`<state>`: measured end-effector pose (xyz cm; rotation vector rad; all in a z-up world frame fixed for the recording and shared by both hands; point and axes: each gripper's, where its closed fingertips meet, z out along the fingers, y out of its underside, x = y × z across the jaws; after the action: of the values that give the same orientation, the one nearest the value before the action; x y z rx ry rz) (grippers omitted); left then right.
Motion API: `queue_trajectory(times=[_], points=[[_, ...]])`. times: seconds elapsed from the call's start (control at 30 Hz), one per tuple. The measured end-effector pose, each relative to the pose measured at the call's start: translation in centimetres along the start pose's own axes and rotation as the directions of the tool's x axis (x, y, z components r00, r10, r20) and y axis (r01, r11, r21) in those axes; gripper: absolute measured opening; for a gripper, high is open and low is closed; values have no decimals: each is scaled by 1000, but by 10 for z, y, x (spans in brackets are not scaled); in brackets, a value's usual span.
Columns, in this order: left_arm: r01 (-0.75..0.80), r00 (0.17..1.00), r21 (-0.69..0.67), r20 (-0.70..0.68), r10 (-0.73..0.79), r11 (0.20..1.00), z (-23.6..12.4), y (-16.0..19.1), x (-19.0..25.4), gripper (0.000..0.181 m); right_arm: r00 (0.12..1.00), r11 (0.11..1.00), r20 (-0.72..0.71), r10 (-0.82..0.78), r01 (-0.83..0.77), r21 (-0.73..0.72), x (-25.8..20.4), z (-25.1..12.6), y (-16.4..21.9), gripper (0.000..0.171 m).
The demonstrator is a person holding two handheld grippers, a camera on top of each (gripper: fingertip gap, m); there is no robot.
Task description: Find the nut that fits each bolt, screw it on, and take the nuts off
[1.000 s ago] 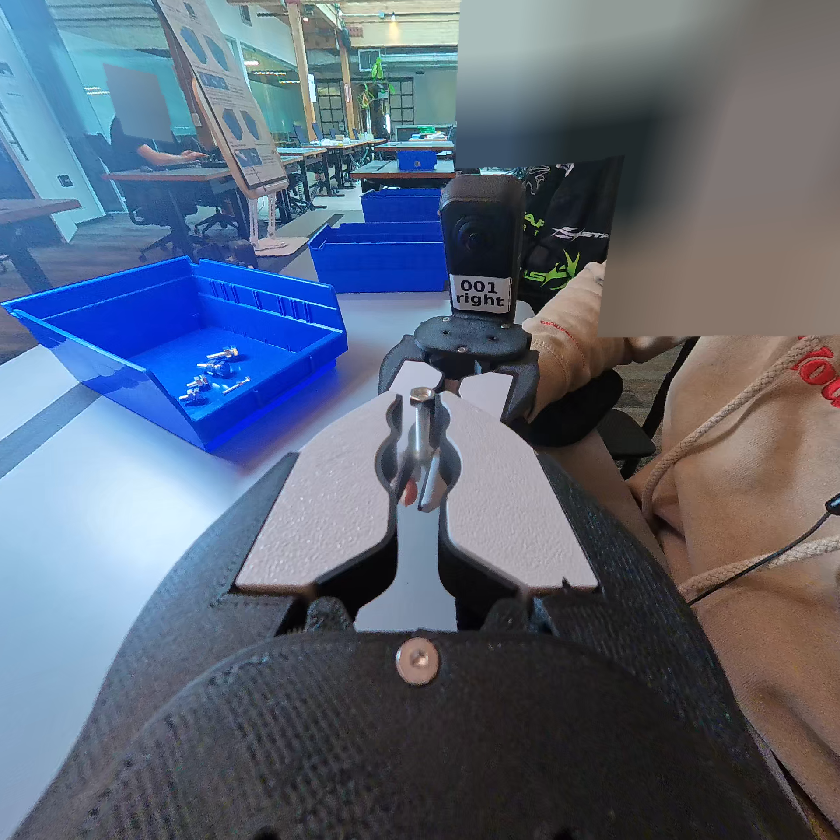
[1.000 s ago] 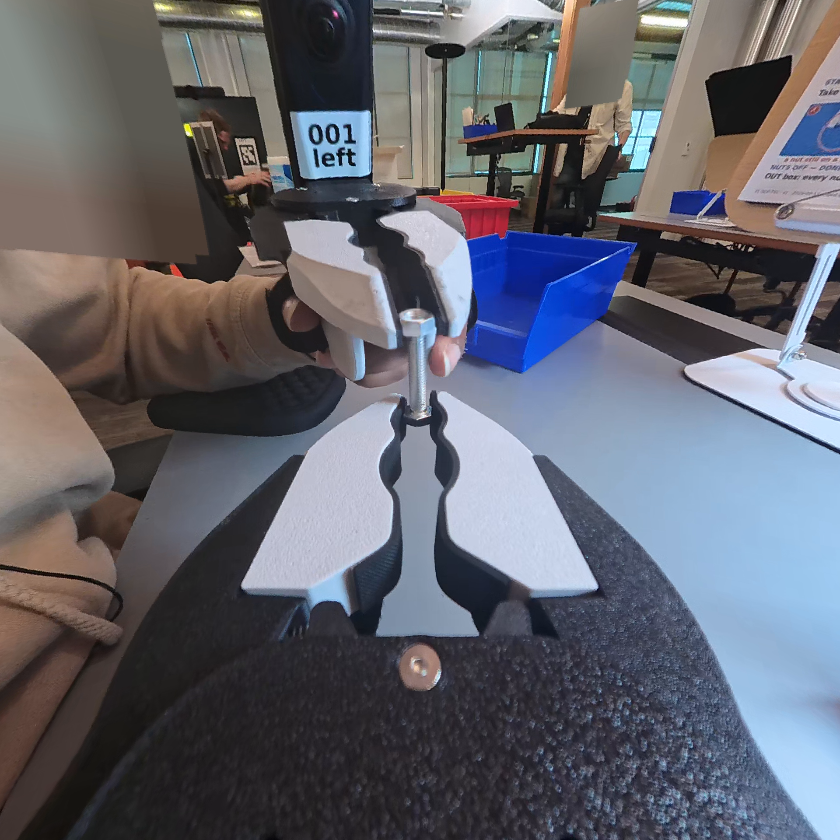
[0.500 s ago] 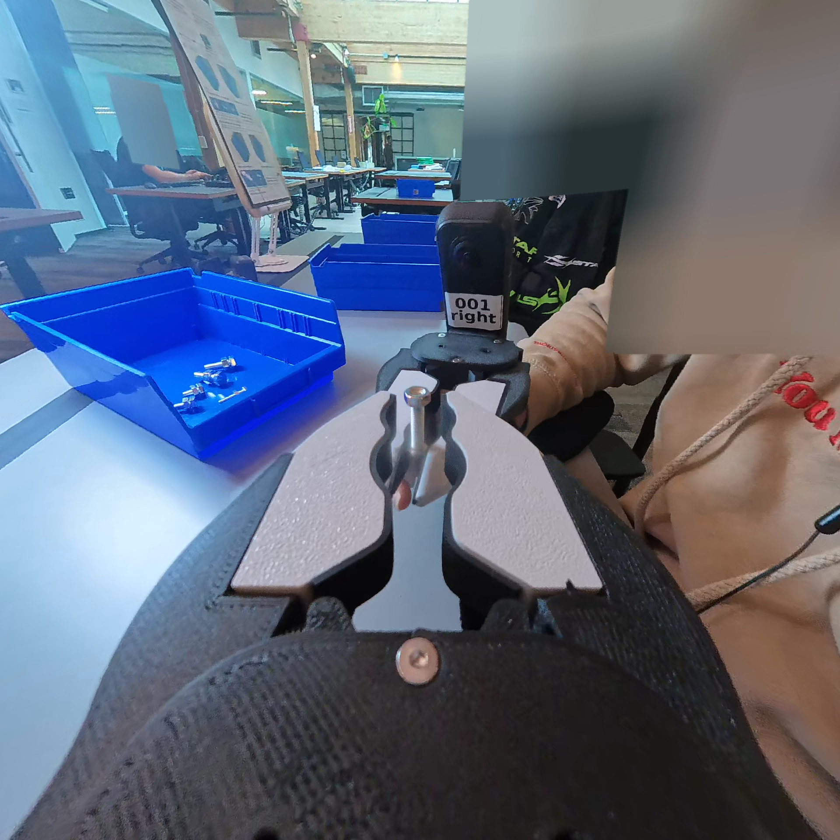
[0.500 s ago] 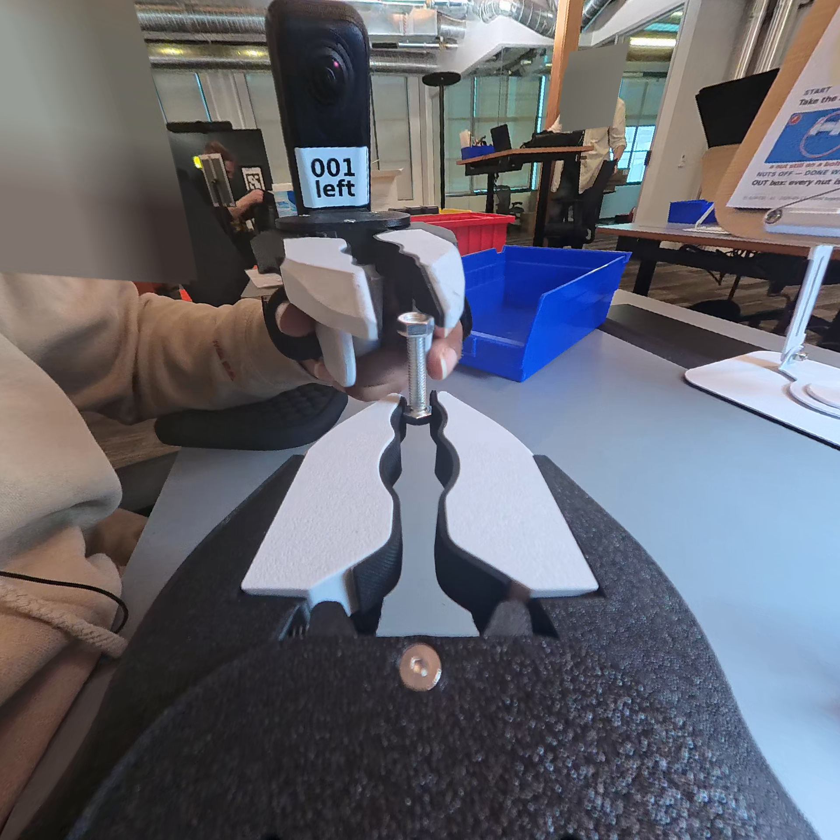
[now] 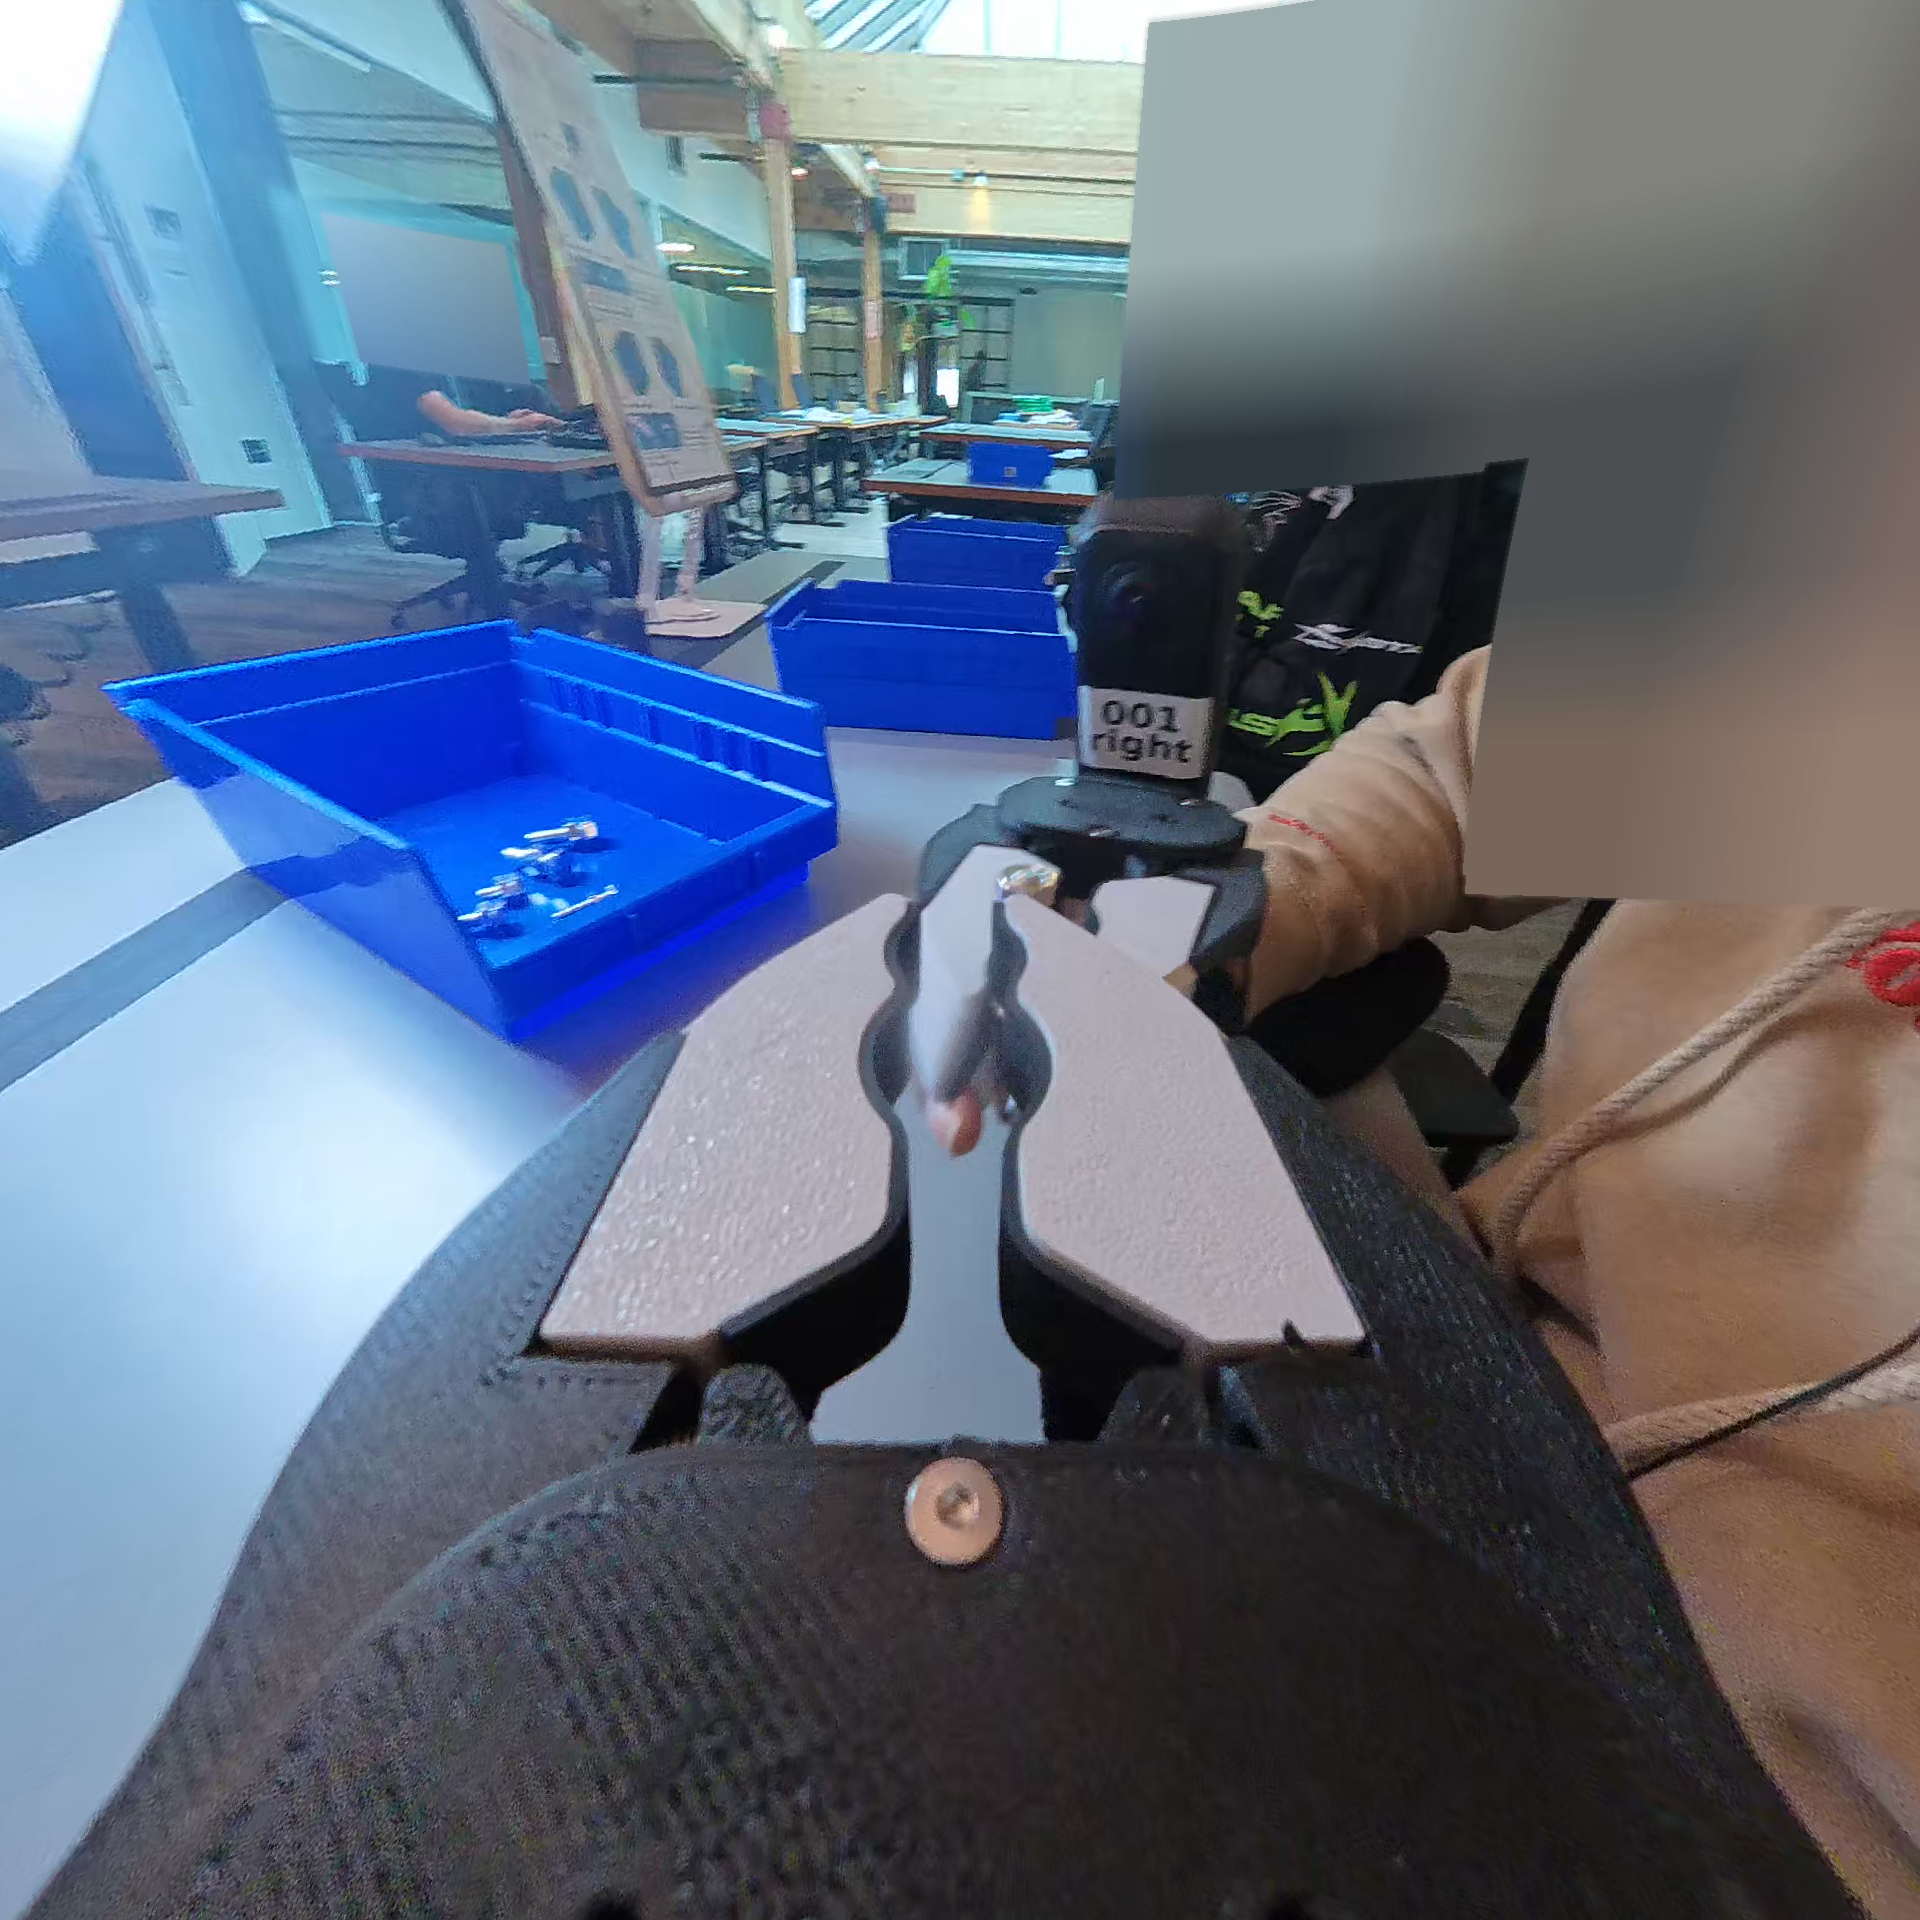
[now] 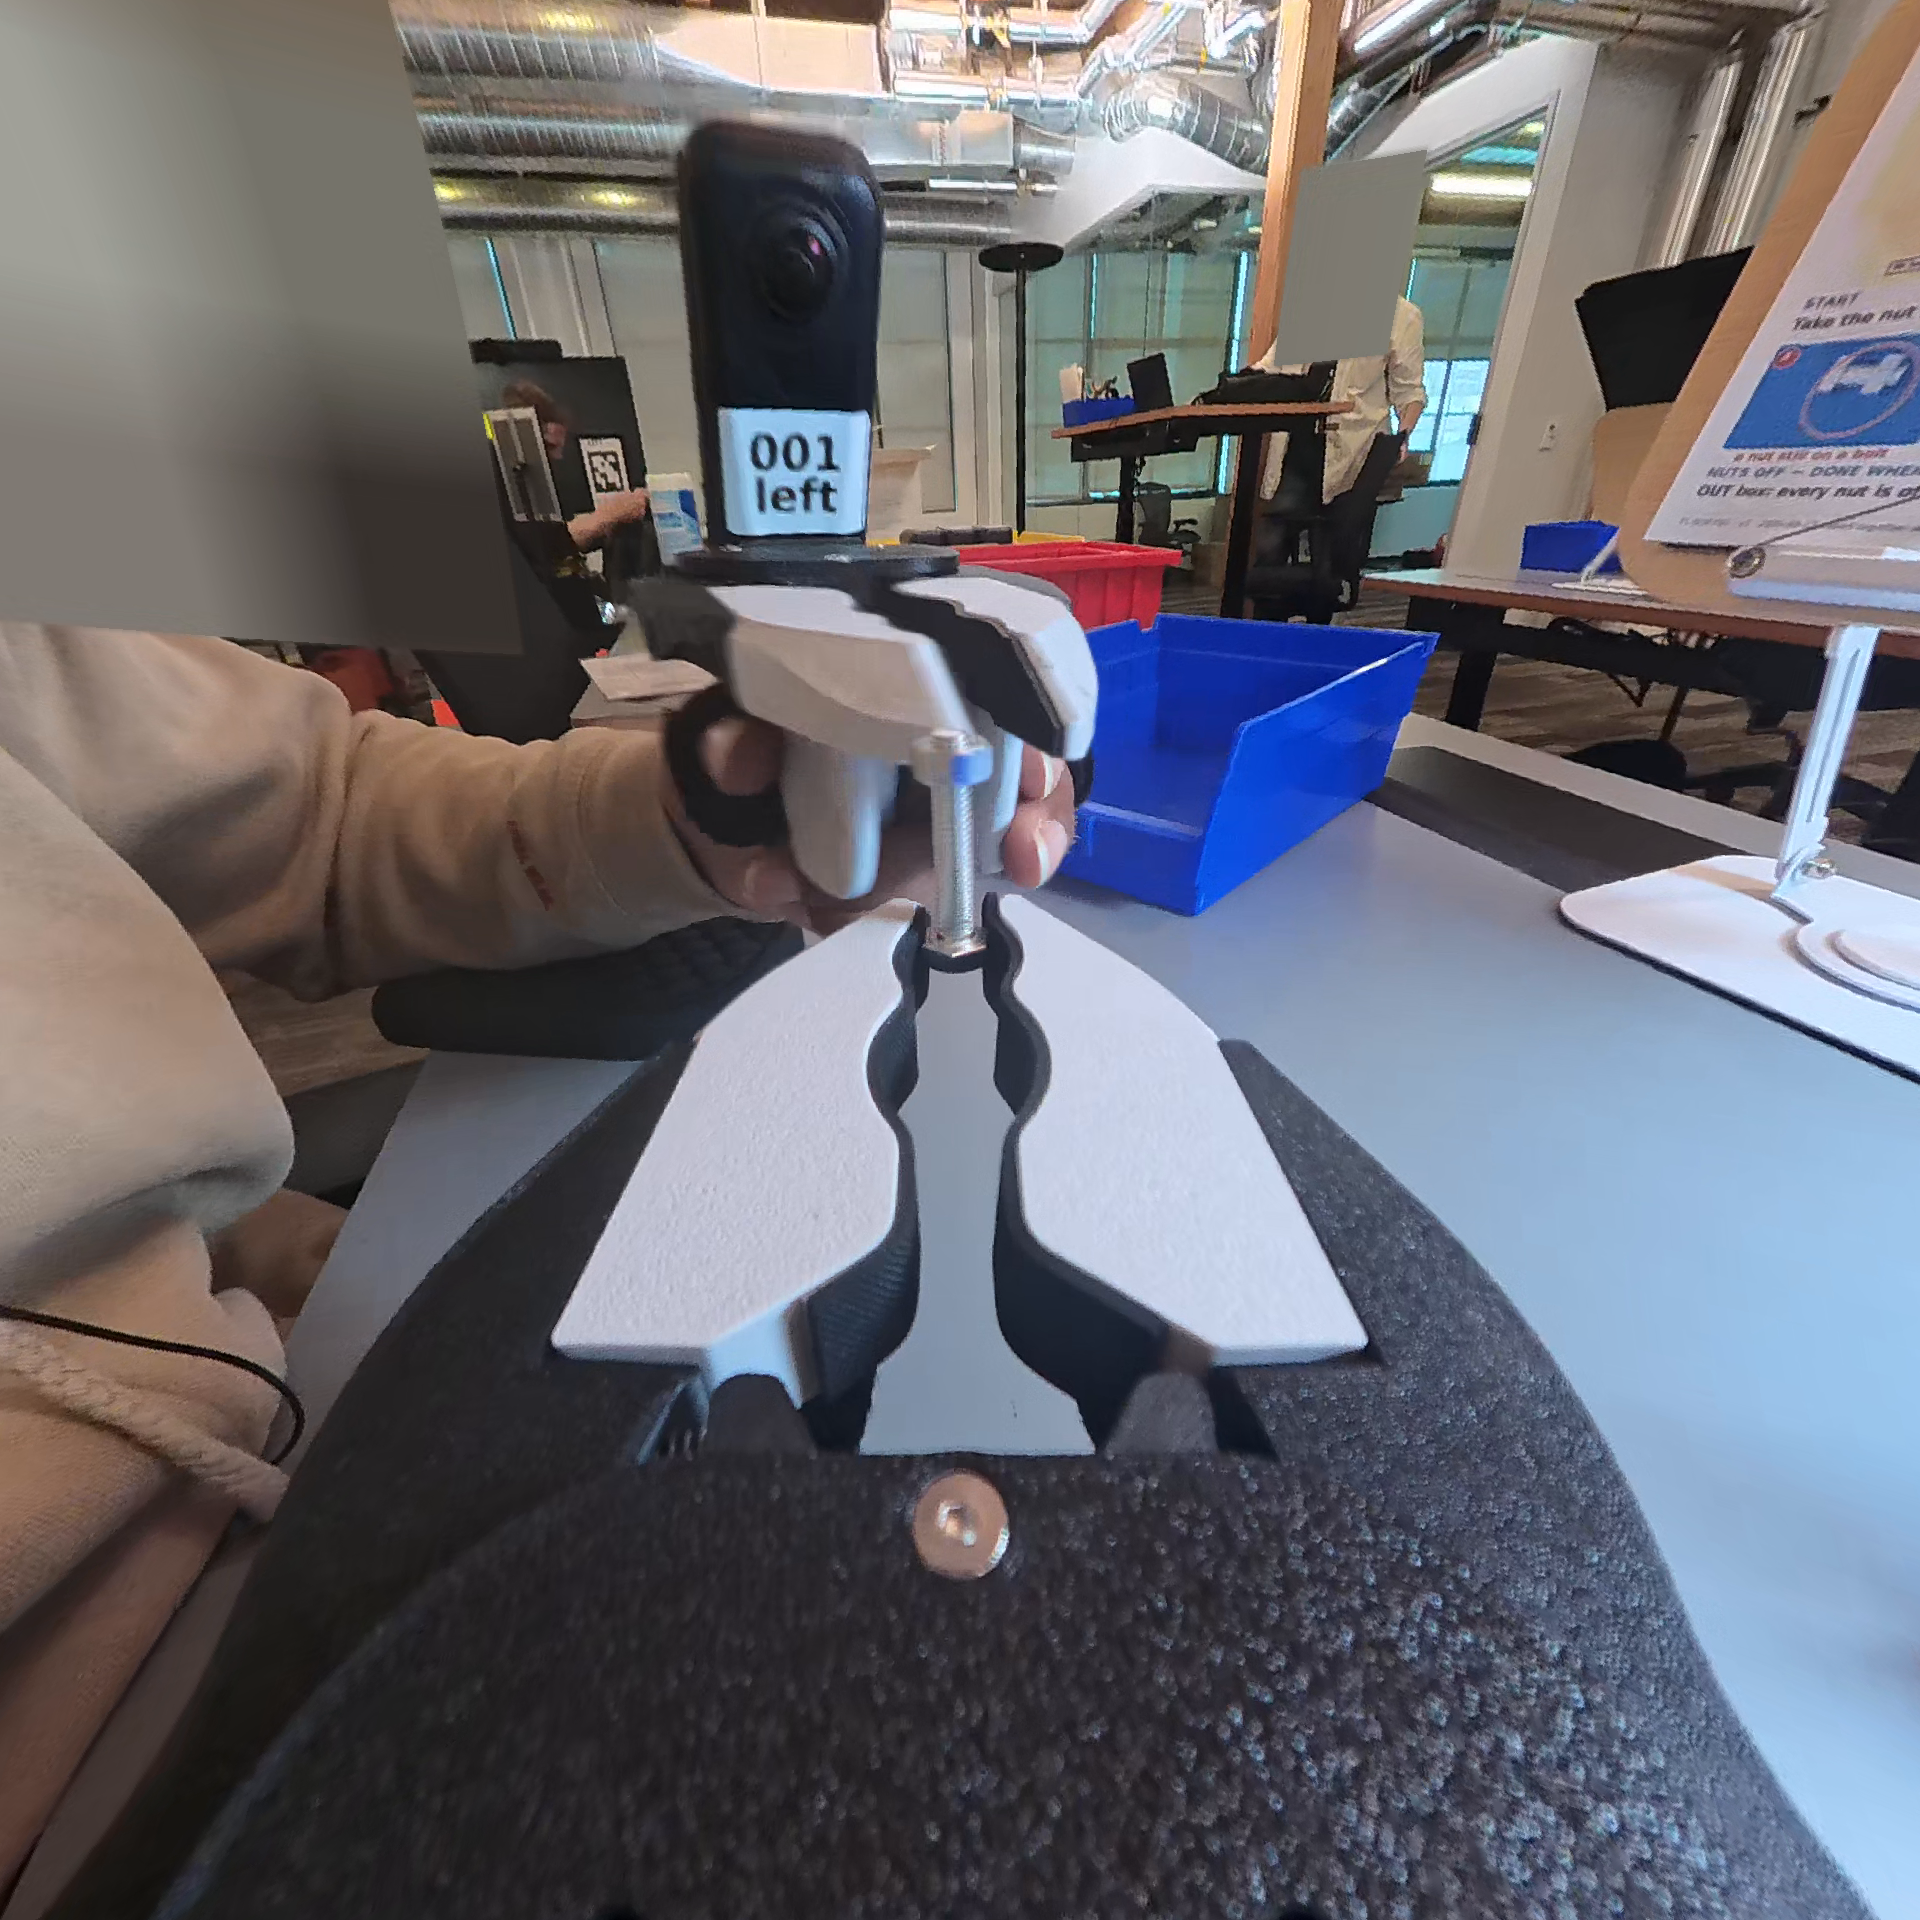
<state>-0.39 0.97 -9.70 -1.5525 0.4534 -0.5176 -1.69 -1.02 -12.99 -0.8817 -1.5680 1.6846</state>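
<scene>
Tilted since a second ago, the left gripper now leans over the bolt, its fingers pinching the head. Below, the right gripper pinches the nut at the bolt's lower end. Beyond the bolt, a blue bin holds loose hardware.

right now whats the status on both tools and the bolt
Left tool shut on bolt near its head. Right tool shut on nut at the bolt's lower end. Nothing in the way.
</scene>
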Motion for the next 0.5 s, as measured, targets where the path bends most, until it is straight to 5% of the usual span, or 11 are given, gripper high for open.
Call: queue_trajectory(times=[0.33, 0.5], points=[[-17, 1000, -12, 8, 18, 1000, 5, 3, 2, 25, 1000, 1000, -11, 3, -3, -11, 3, 1, 1, 10], [37, 997, 33, 68, -39, 999, -7, -5, -16, 11, 1000, 1000, -18, -1, 1, 22, 6, -4, -7, 10]])
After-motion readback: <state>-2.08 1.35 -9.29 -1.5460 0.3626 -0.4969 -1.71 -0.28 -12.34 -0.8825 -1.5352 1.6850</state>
